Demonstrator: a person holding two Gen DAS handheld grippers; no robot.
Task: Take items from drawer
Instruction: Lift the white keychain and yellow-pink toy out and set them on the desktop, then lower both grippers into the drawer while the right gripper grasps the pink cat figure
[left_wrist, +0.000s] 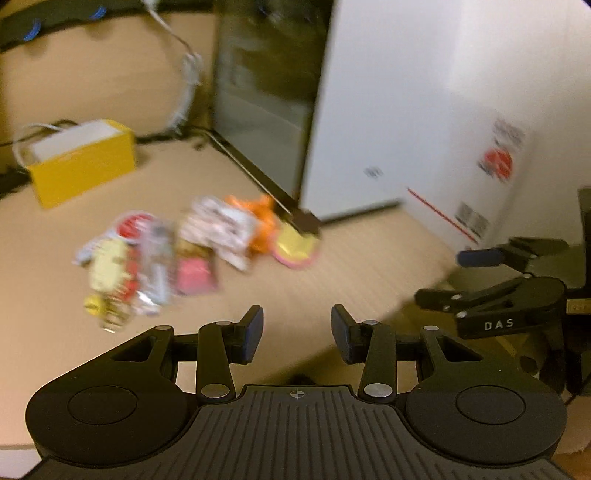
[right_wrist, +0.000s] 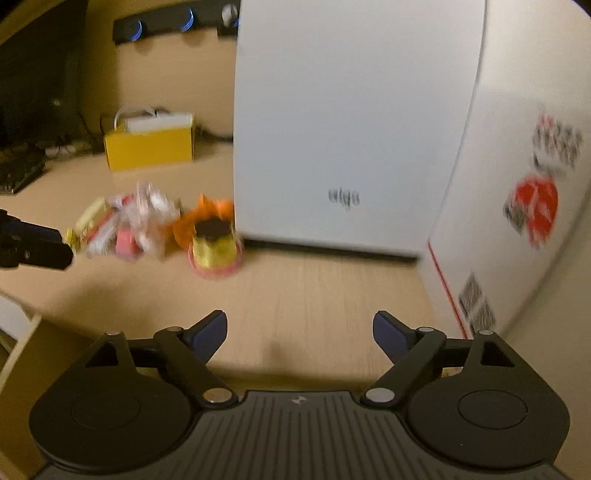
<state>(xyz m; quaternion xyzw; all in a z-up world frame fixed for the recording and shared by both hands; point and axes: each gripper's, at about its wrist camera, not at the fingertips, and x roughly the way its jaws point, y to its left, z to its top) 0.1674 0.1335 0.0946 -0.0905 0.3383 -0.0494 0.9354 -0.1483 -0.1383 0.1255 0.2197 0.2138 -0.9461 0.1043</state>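
A blurred pile of snack packets (left_wrist: 147, 258) lies on the wooden desk (left_wrist: 332, 266), with an orange packet (left_wrist: 258, 221) and a yellow-and-pink round item (left_wrist: 295, 243) at its right end. My left gripper (left_wrist: 297, 332) hangs open over the desk's near edge, short of the pile, with nothing between its blue pads. The right gripper (left_wrist: 447, 277) shows at the right of that view. In the right wrist view my right gripper (right_wrist: 299, 332) stands wide open and empty above bare desk, the pile (right_wrist: 122, 225) and yellow-and-pink item (right_wrist: 214, 251) lie ahead to the left, and the left gripper's fingers (right_wrist: 40, 245) reach in at the left edge. No drawer is visible.
A tall white box (right_wrist: 332, 129) stands close behind the pile. A white carton with red print (right_wrist: 517, 184) is on the right. A yellow box (right_wrist: 147, 147) sits farther back, with cables and a keyboard (right_wrist: 18, 173) at the left.
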